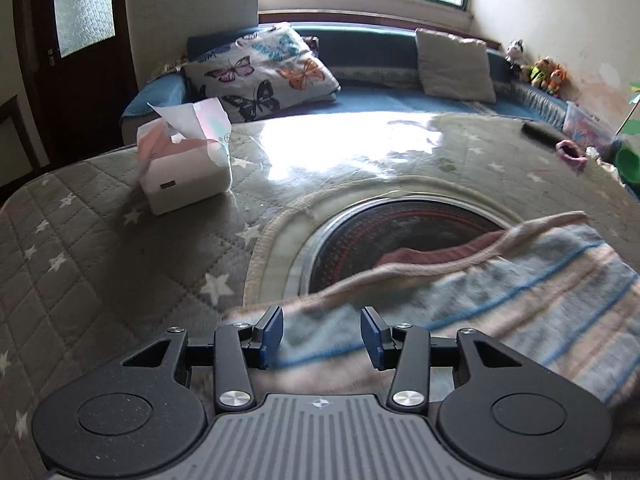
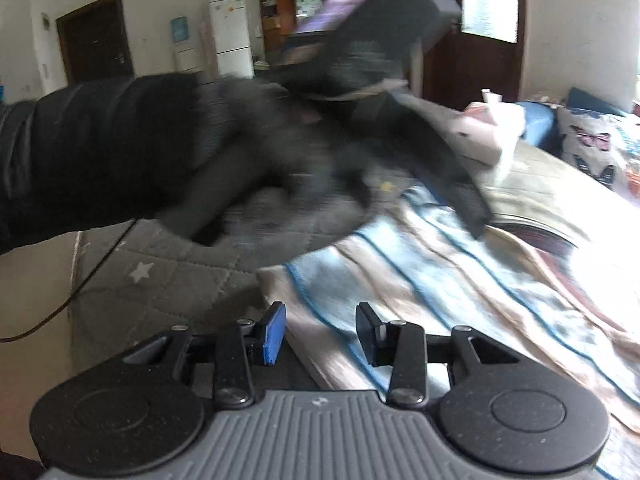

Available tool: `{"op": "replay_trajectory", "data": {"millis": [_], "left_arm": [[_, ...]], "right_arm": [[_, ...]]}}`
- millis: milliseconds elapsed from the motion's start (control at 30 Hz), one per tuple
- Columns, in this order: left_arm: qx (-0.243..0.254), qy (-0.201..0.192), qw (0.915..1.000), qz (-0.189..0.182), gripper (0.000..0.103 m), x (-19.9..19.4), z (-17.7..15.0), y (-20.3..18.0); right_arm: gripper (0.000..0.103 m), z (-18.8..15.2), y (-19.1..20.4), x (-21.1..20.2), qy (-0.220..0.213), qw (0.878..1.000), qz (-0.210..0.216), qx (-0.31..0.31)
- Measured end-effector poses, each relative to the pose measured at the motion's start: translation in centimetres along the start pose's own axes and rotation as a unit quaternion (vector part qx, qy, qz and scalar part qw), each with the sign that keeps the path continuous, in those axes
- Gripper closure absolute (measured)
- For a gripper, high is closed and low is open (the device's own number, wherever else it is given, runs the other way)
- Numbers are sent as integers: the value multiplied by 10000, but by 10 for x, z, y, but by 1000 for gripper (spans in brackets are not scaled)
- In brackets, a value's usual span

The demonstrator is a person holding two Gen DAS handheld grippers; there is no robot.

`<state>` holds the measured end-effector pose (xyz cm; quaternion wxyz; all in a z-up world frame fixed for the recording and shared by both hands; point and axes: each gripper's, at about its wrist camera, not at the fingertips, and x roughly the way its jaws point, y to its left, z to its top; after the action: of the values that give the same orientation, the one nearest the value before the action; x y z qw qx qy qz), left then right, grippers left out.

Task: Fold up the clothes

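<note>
Left gripper (image 1: 322, 336) hovers with its blue pads spread apart over the near edge of the striped garment (image 1: 500, 292); nothing is held between them. The right gripper (image 2: 320, 334) likewise stands wide apart, empty, above the garment's near corner (image 2: 440, 280). The garment lies spread on the quilted table (image 1: 100, 248), partly covering the round dark inset (image 1: 384, 232), with its far hem turned up to show a pink underside. In the right wrist view a gloved hand (image 2: 240, 148) carries the other gripper across the cloth, blurred. The step in hand appears to be positioning for a grasp on the near edge. This layout fits either a flat garment awaiting a fold or a release after one. Any next grasp calls for both pads to straddle the hem squarely.
</note>
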<state>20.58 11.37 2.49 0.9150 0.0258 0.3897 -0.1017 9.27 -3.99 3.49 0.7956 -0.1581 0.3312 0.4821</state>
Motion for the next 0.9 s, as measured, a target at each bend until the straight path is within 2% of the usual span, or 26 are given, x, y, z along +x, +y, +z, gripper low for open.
{"op": "replay_trajectory", "data": {"millis": [133, 333, 433, 533, 633, 900], "left_arm": [[57, -95, 9999, -21, 57, -17, -25, -6], [290, -219, 9990, 252, 57, -30, -57, -16], [403, -277, 9981, 377, 57, -35, -65, -19], [407, -303, 9977, 440, 57, -38, -69, -20], [341, -298, 9978, 480, 57, -38, -70, -19], [241, -298, 9979, 531, 57, -44, -78, -15]], "right_arm": [[64, -16, -17, -20, 36, 9987, -397, 331], [64, -43, -33, -35, 176, 9948, -722, 693], [63, -57, -40, -44, 227, 9923, -847, 870], [57, -68, -44, -62, 129, 9899, -996, 997], [57, -79, -47, -79, 19, 9868, -1170, 1115], [57, -112, -87, -119, 3, 9615, -2070, 1806]]}}
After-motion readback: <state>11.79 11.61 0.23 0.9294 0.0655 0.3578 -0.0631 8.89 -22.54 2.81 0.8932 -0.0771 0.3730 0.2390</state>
